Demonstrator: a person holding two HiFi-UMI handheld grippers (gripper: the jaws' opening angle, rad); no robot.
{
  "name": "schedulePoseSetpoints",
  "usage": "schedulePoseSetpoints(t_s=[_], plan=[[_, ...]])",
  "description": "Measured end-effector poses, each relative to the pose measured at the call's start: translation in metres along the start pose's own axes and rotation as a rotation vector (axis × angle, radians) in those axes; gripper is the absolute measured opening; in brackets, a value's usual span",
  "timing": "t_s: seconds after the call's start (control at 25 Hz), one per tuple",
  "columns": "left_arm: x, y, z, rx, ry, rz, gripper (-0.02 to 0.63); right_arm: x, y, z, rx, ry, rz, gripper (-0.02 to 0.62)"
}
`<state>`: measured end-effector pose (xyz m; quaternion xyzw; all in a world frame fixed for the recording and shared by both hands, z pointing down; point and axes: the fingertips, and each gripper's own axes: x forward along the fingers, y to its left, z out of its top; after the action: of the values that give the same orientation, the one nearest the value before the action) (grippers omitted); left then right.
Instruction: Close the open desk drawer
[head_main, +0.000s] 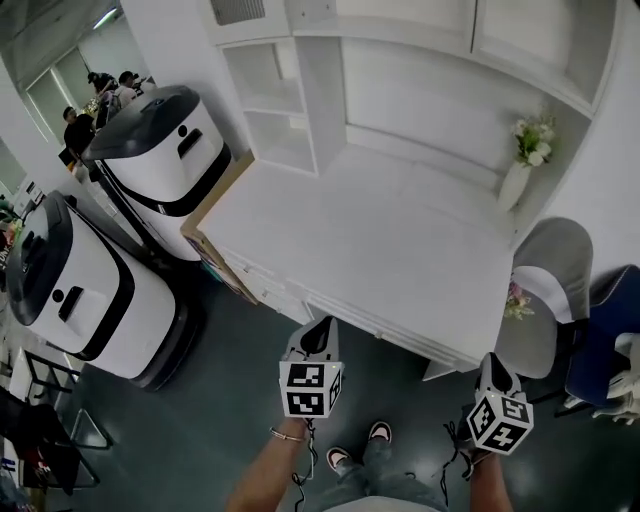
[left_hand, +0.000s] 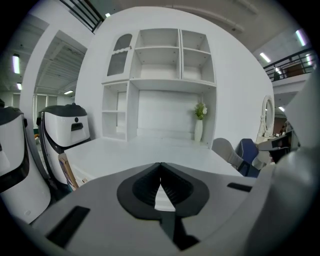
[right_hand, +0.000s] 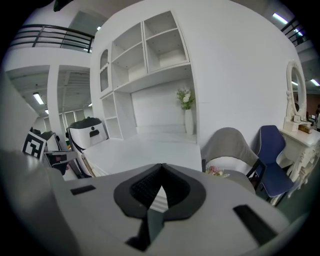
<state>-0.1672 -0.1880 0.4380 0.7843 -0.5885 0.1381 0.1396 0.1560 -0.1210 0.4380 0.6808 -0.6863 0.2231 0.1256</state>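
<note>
A white desk with shelves above it fills the middle of the head view, and it also lies ahead as a desk in the left gripper view and a desk in the right gripper view. Its drawer fronts run along the near edge; how far any drawer stands out I cannot tell. My left gripper hovers just before the desk's front edge, its jaws shut on nothing. My right gripper hangs near the desk's front right corner, also shut and empty.
Two large white-and-black machines stand left of the desk, with a flat board leaning against its side. A grey chair and a blue chair stand at the right. A white vase with flowers sits at the back.
</note>
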Motion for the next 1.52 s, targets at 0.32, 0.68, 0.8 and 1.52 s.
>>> schedulePoseSetpoints(t_s=[0.32, 0.68, 0.8, 1.52], plan=[[-0.068, 0.005, 0.048, -0.004, -0.09, 0.037, 0.018, -0.036, 0.015, 0.037, 0.002, -0.109, 0.018, 0.006], [-0.087, 0.004, 0.057, -0.025, -0.124, 0.032, 0.018, -0.046, 0.023, 0.045, -0.005, -0.146, 0.027, 0.006], [-0.088, 0.003, 0.055, -0.034, -0.122, 0.033, 0.018, -0.048, 0.025, 0.046, -0.009, -0.149, 0.032, 0.007], [-0.082, -0.001, 0.059, -0.025, -0.125, 0.016, 0.018, -0.051, 0.032, 0.06, -0.066, -0.163, 0.032, 0.003]])
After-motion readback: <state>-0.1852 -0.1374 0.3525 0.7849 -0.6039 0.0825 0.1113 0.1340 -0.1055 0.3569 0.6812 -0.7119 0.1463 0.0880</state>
